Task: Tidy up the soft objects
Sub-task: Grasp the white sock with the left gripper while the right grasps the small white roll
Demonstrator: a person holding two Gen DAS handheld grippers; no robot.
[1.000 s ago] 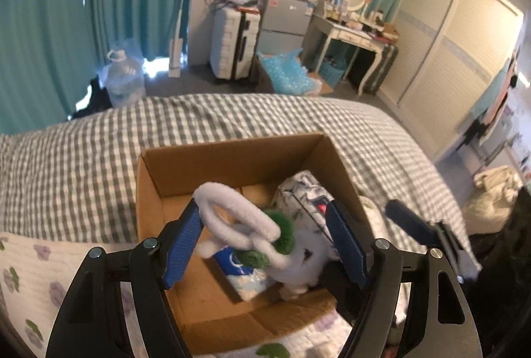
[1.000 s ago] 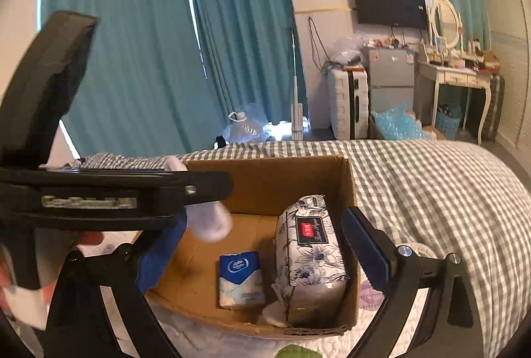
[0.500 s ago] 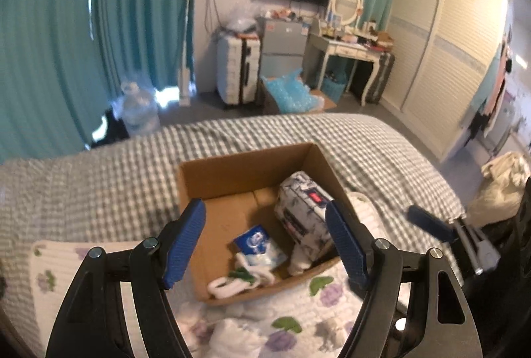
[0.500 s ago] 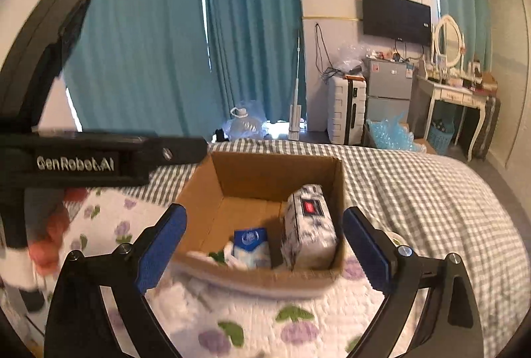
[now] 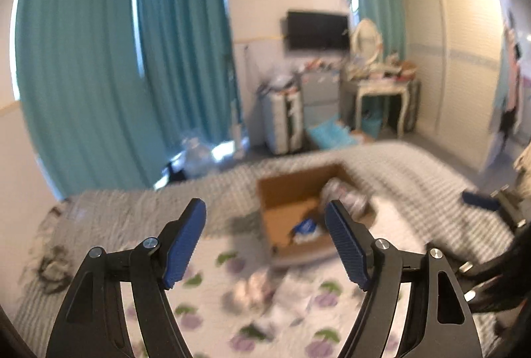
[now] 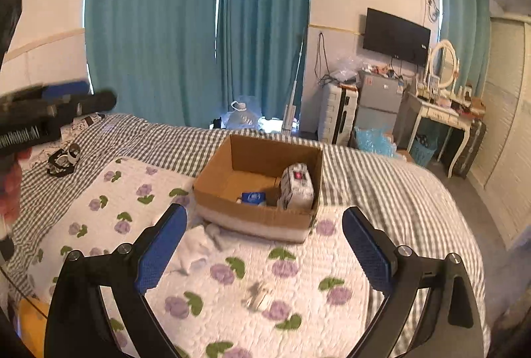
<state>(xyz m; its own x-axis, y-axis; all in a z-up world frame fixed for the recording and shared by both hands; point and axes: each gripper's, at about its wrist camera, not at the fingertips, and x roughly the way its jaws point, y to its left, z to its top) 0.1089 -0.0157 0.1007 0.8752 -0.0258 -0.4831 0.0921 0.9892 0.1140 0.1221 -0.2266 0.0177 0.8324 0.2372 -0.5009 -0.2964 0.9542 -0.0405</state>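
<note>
The left tongs (image 5: pixel 265 212) stand wide open with nothing between their blue pads, and the right tongs (image 6: pixel 264 218) are spread just as wide and equally empty. Ahead of both pairs sits the cardboard box (image 6: pixel 259 218) on the bed (image 6: pixel 381 192), resting where the flowered quilt (image 6: pixel 232 271) meets the grey checked cover. The right wrist view is sharp and looks down into the box: a floral tissue pack (image 6: pixel 296 187) stands against its right wall and a small blue tissue packet (image 6: pixel 253 197) lies on the floor beside it. The left wrist view is smeared by blur, so the box (image 5: pixel 288 208) appears only as a brown shape just behind the right pad, its contents reduced to a blue patch and a pale lump. Only the right view makes out a crumpled white cloth (image 6: pixel 195 245) lying on the quilt just ahead of the left pad, touching the box's near wall or nearly so, and a small white item (image 6: pixel 260 298) between the fingers, nearer the camera. Far to the left of the right tongs lies a dark bundle (image 6: pixel 63 160) on the checked cover, where the other tool enters the frame. The left view shows the right tool's blue tip at its right edge.
</note>
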